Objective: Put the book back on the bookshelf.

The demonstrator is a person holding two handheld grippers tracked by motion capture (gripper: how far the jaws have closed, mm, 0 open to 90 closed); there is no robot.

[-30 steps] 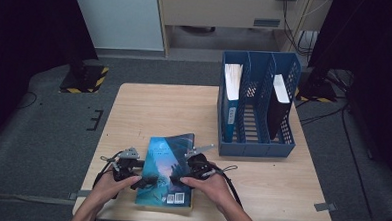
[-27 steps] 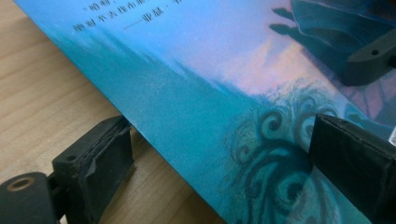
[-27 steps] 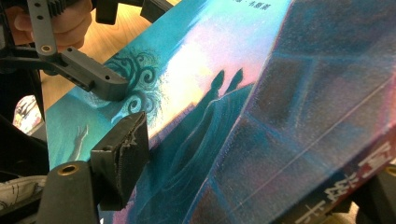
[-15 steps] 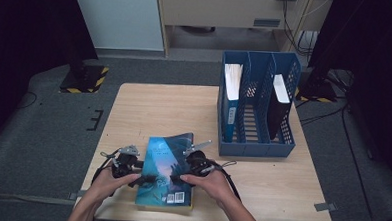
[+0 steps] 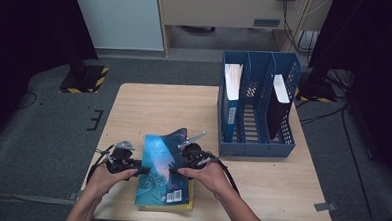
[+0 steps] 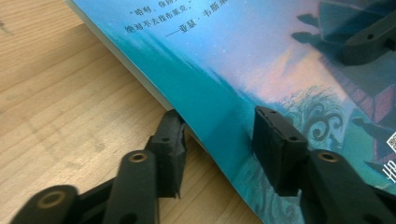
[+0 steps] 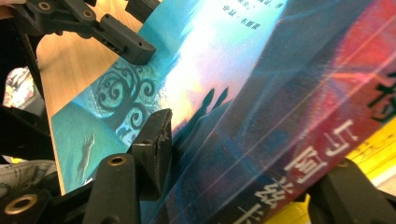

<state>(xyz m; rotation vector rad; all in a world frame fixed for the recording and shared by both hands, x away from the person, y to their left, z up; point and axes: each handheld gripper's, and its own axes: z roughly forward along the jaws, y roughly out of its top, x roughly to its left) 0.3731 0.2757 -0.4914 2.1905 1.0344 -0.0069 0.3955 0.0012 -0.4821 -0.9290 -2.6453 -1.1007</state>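
Observation:
A thick book [image 5: 161, 169] with a teal picture cover lies at the table's near edge, its right side lifted a little. My left gripper [image 5: 140, 169] is at its left edge and my right gripper [image 5: 175, 168] at its spine side. In the left gripper view one jaw sits under the book's [image 6: 261, 60] edge and the other on the cover; this gripper [image 6: 217, 126] has just been closing. In the right gripper view one pad presses the cover [image 7: 219, 60] and the other jaw is under the spine; this gripper [image 7: 252, 154] has also just been closing.
A blue file rack [image 5: 255, 143] stands at the right of the wooden table [image 5: 149, 108], holding a blue volume [image 5: 230, 99] and a dark one [image 5: 279, 106]. A yellow edge [image 5: 180, 206] shows beneath the book. The table's front edge lies just behind my hands.
Both grippers have closed in on the book from its two sides. The book's right side has risen slightly with the right hand.

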